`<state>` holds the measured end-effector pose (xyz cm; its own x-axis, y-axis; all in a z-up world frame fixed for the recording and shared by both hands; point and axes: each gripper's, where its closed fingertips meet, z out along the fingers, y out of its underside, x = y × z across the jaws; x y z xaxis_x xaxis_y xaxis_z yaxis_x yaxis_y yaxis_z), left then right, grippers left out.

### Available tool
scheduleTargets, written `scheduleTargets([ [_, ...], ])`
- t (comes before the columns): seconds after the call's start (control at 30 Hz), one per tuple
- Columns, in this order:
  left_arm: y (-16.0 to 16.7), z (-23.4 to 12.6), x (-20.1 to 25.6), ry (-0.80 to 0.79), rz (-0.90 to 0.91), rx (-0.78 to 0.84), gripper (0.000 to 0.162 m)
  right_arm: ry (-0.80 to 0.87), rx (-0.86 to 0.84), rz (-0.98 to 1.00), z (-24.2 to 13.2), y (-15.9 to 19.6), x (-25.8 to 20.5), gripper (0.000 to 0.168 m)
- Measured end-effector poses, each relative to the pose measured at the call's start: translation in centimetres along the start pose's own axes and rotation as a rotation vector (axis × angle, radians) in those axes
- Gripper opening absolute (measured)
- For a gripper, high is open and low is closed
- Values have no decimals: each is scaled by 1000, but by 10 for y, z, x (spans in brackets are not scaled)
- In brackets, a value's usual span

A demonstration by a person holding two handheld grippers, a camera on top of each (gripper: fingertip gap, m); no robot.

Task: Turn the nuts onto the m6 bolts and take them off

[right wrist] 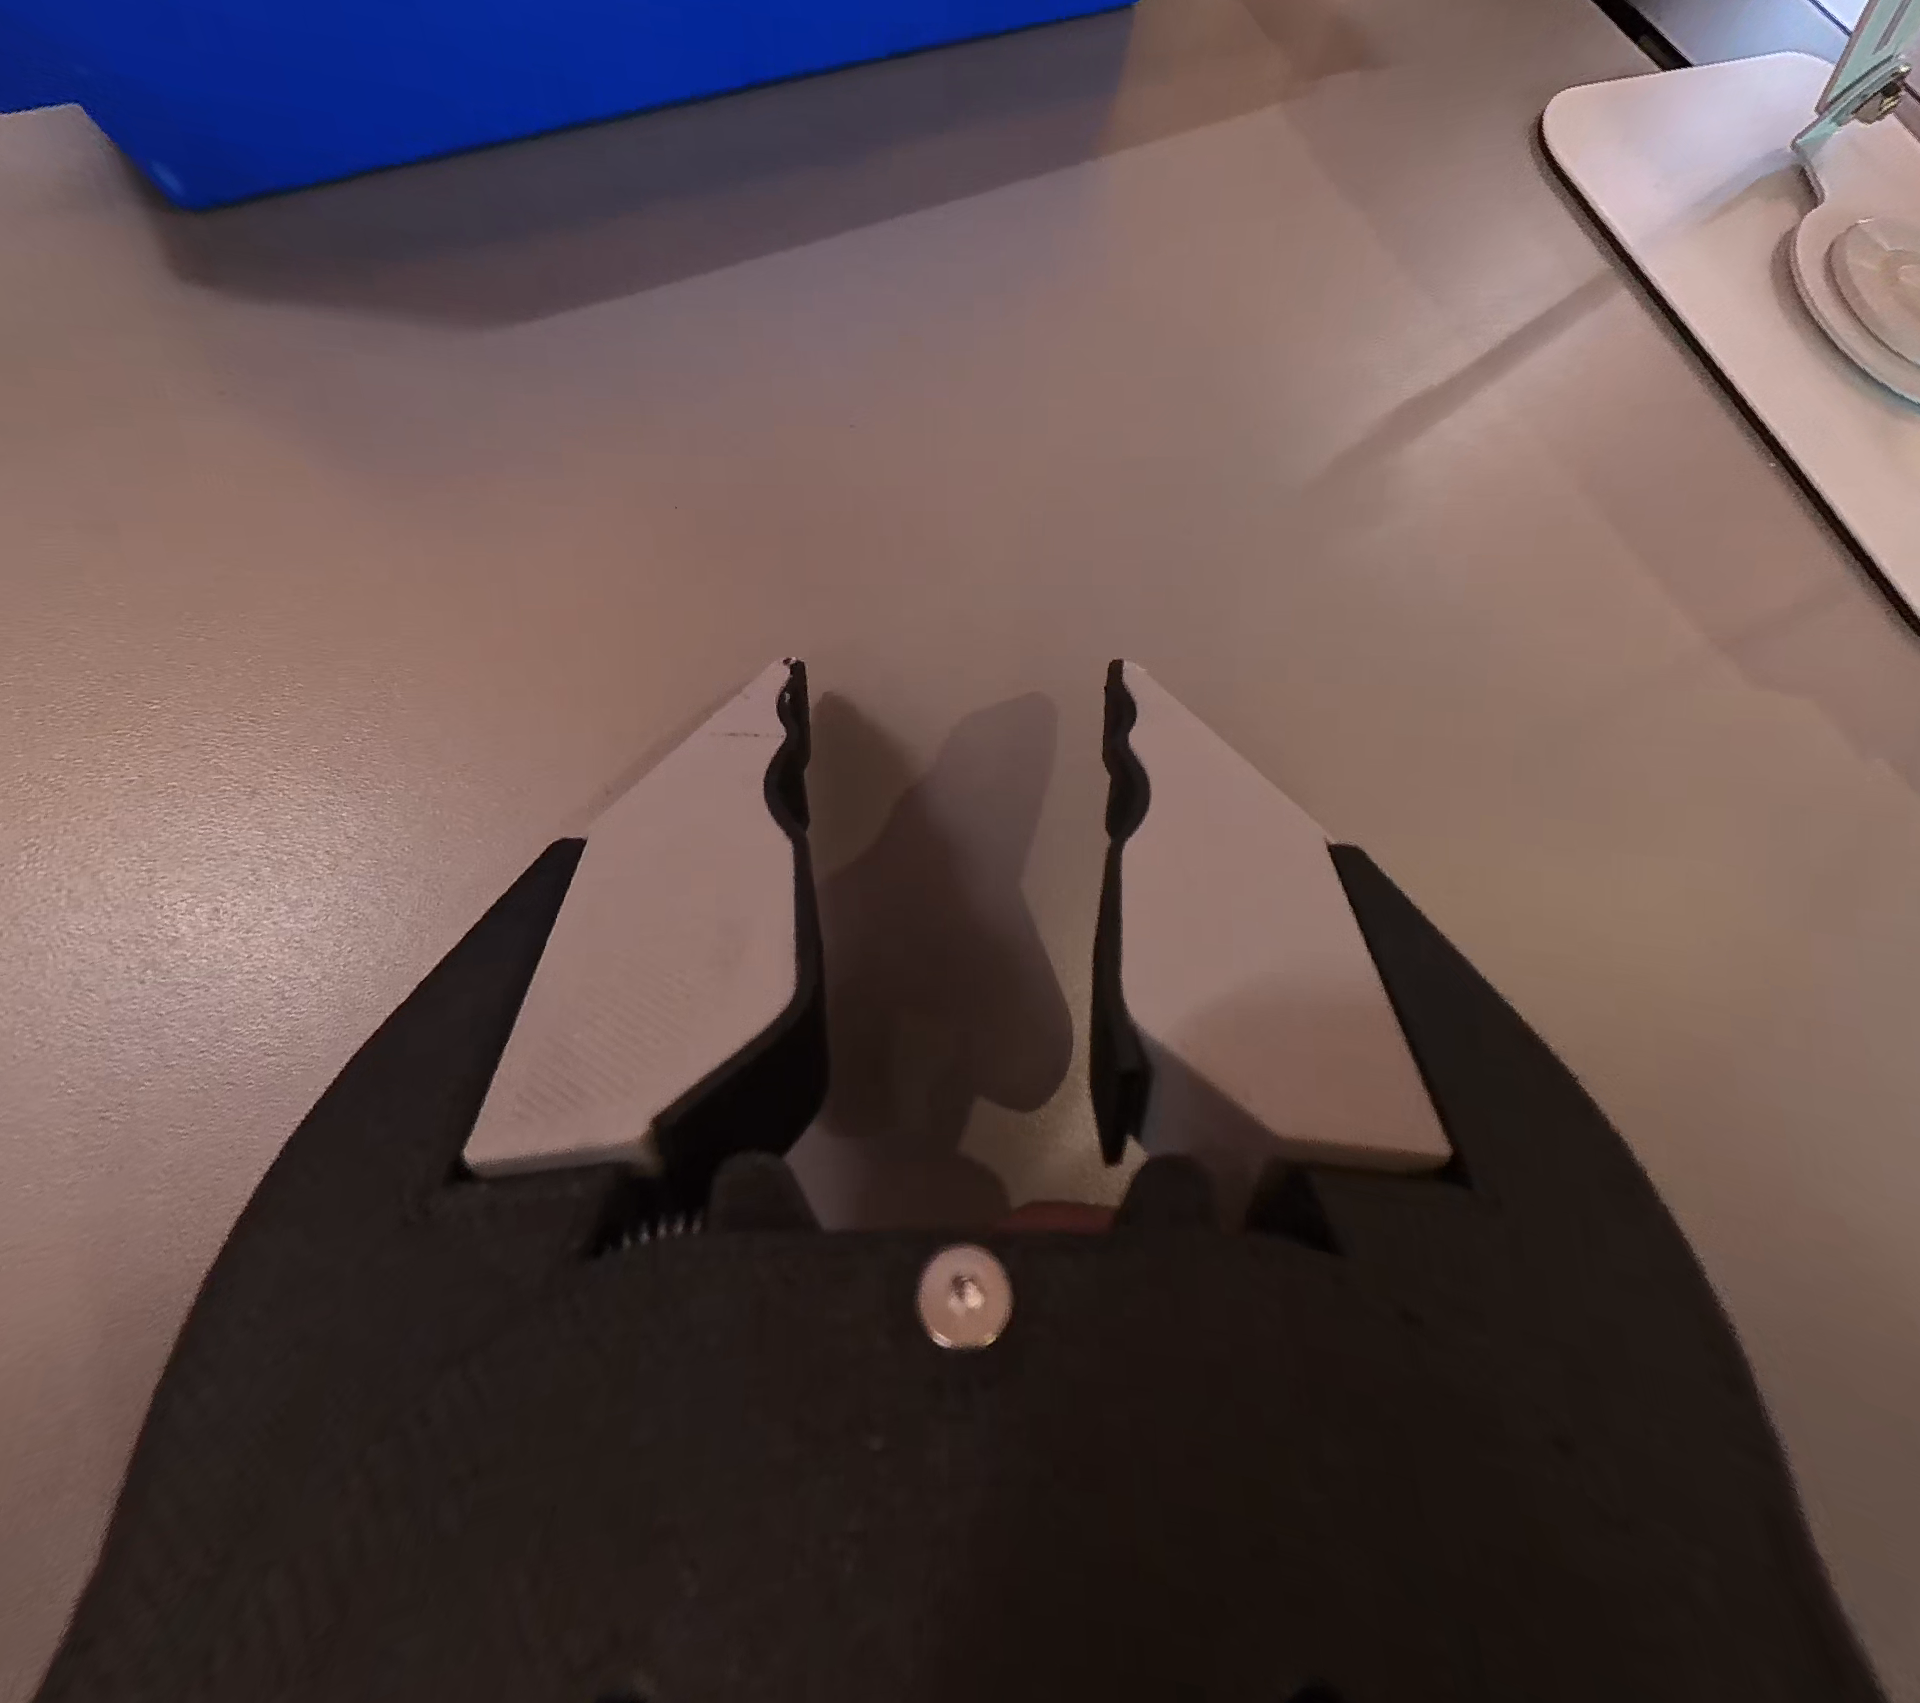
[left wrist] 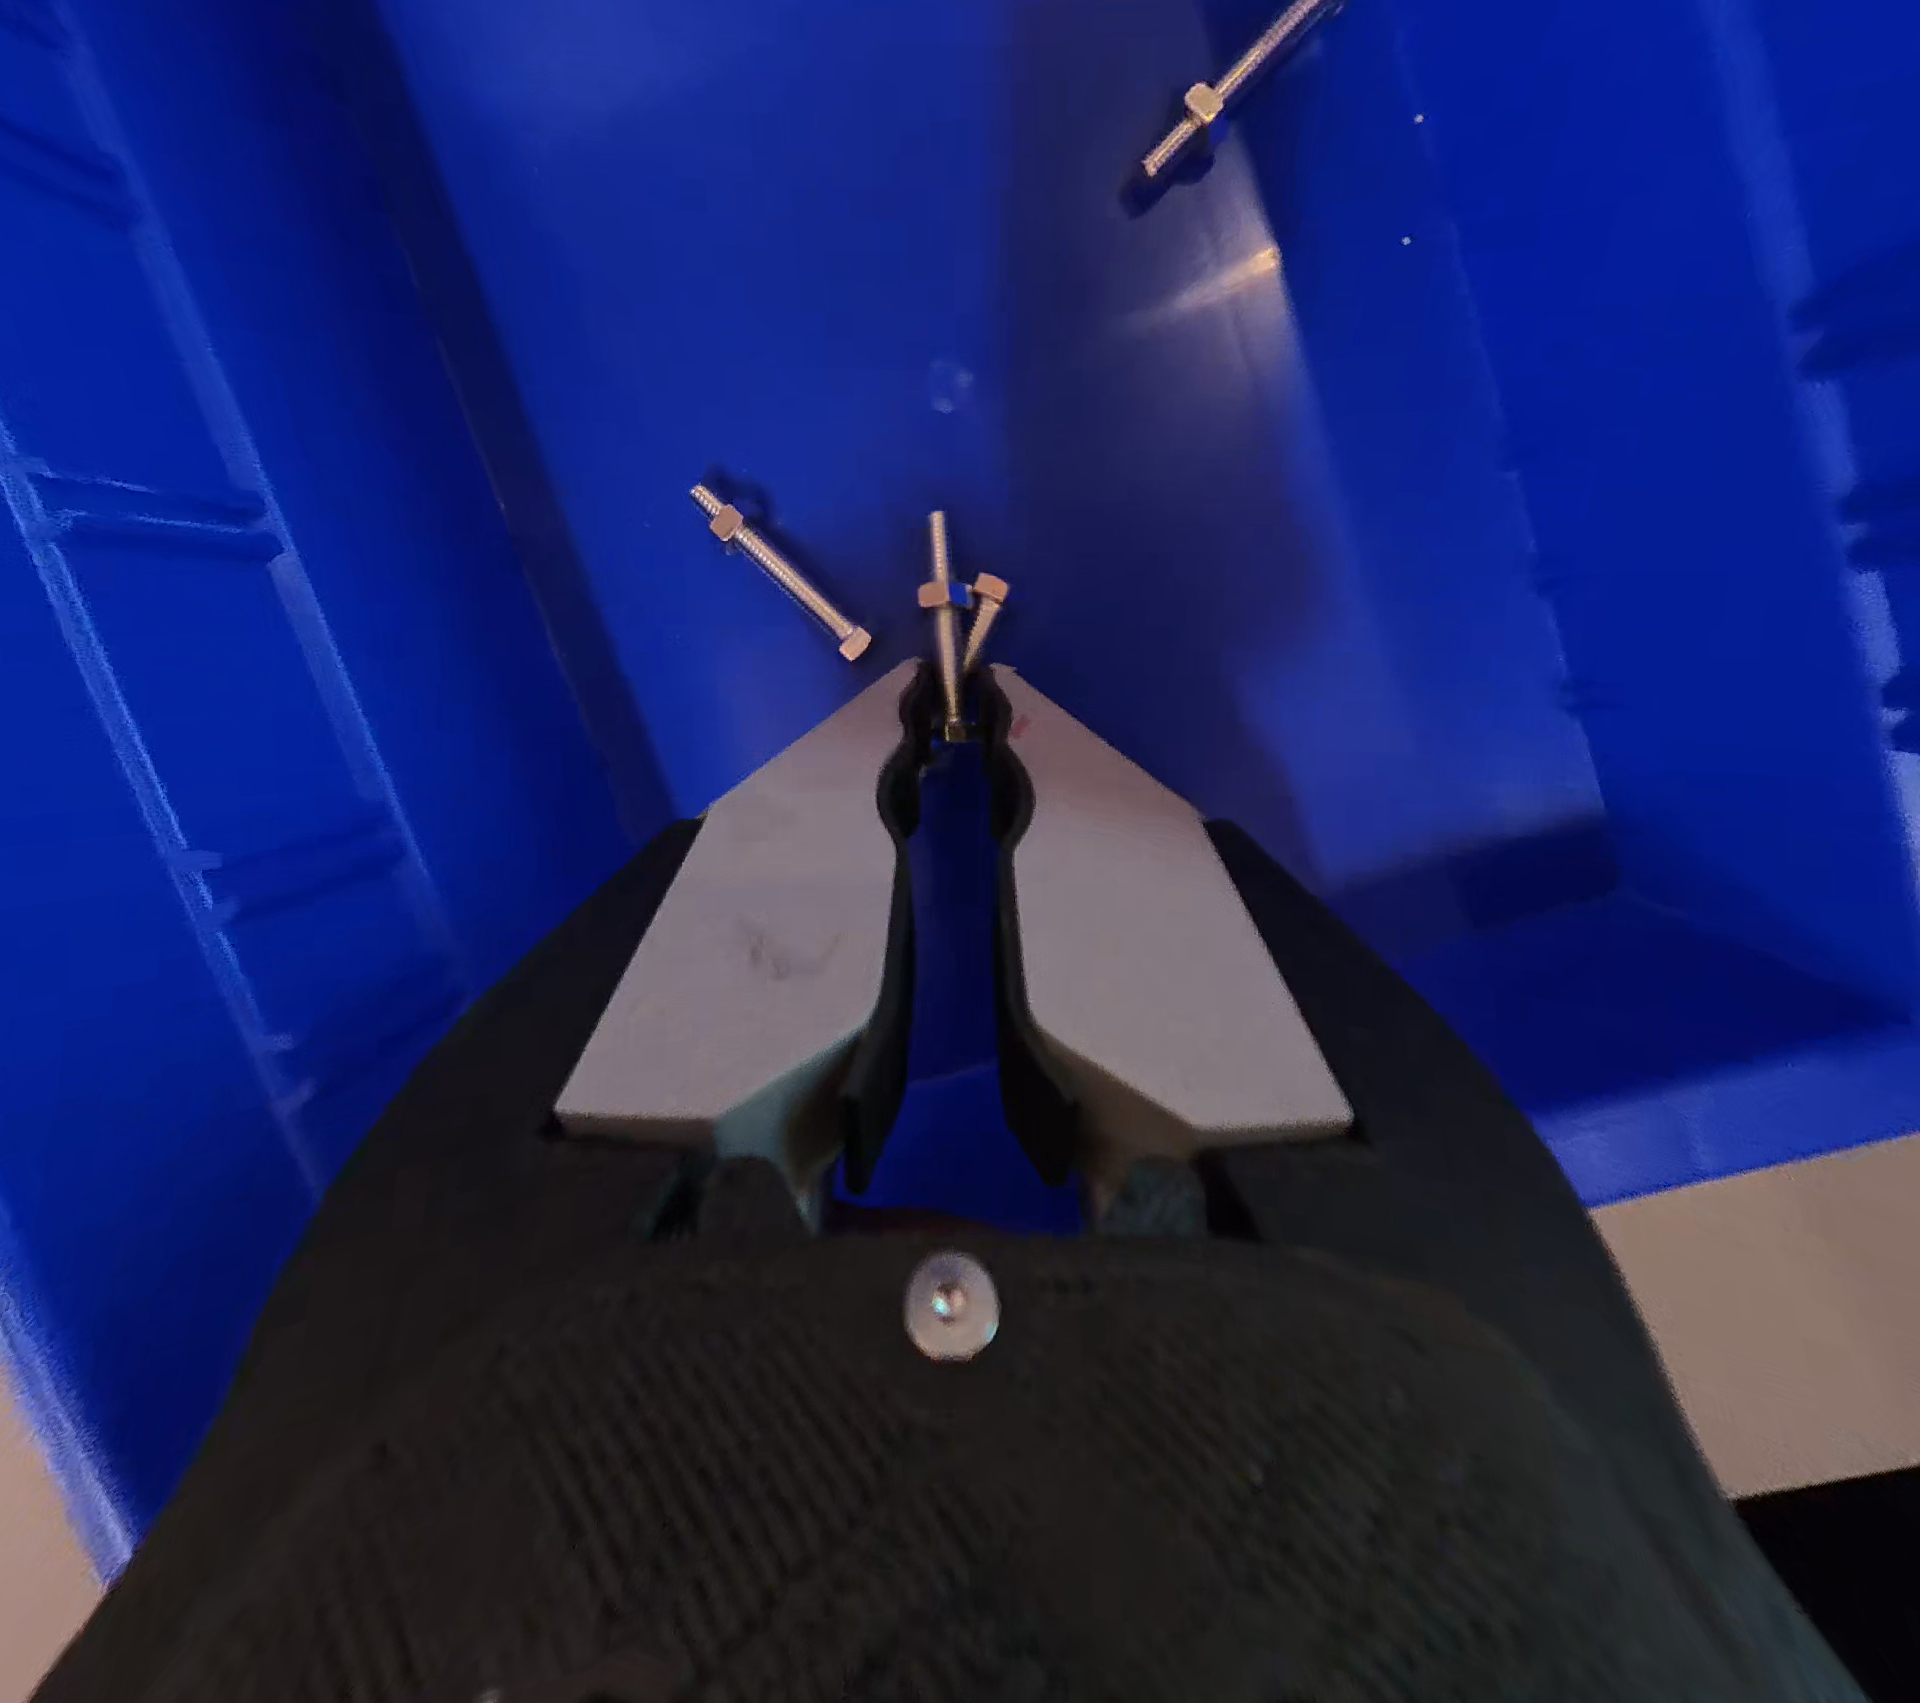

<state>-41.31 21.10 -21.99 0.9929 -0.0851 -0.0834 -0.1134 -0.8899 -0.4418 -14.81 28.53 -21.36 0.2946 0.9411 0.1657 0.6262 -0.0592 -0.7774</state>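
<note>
Steel, small and slick, the bolts lie in the blue bin (left wrist: 727, 147): one bolt with nut (left wrist: 779, 573) left, a far bolt (left wrist: 1247, 64) right. The left gripper (left wrist: 954, 697) is clamped on a nutted bolt (left wrist: 940, 614) by its head end. Light and stiff, it may twist; grip its hex flats. The right gripper (right wrist: 954, 687) hangs apart over the counter (right wrist: 1039, 406).

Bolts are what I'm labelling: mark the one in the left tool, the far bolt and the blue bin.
held bolt (left wrist: 948, 654), left wrist view, on its shank.
far bolt (left wrist: 1262, 48), left wrist view, mid-shank.
blue bin (left wrist: 810, 126), left wrist view, bare floor.
</note>
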Motion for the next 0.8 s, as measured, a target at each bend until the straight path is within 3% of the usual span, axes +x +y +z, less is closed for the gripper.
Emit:
scheduleTargets([
  [0.03, 0, -1, 0, 1, 2, 2, 6, -1, -2, 1, 0, 0, 0, 54],
  [0.57, -5, -15, -3, 51, -40, 92, 4, 8, -14, -24, 1, 2, -1, 52],
  [0.7, -22, -37, -16, -46, -34, 228, 4, 22, -12, -20, 0, 2, 2, 51],
  [0.8, -49, -76, -13, -106, -27, 445, 3, -10, 24, 4, -4, -3, 2, 53],
])
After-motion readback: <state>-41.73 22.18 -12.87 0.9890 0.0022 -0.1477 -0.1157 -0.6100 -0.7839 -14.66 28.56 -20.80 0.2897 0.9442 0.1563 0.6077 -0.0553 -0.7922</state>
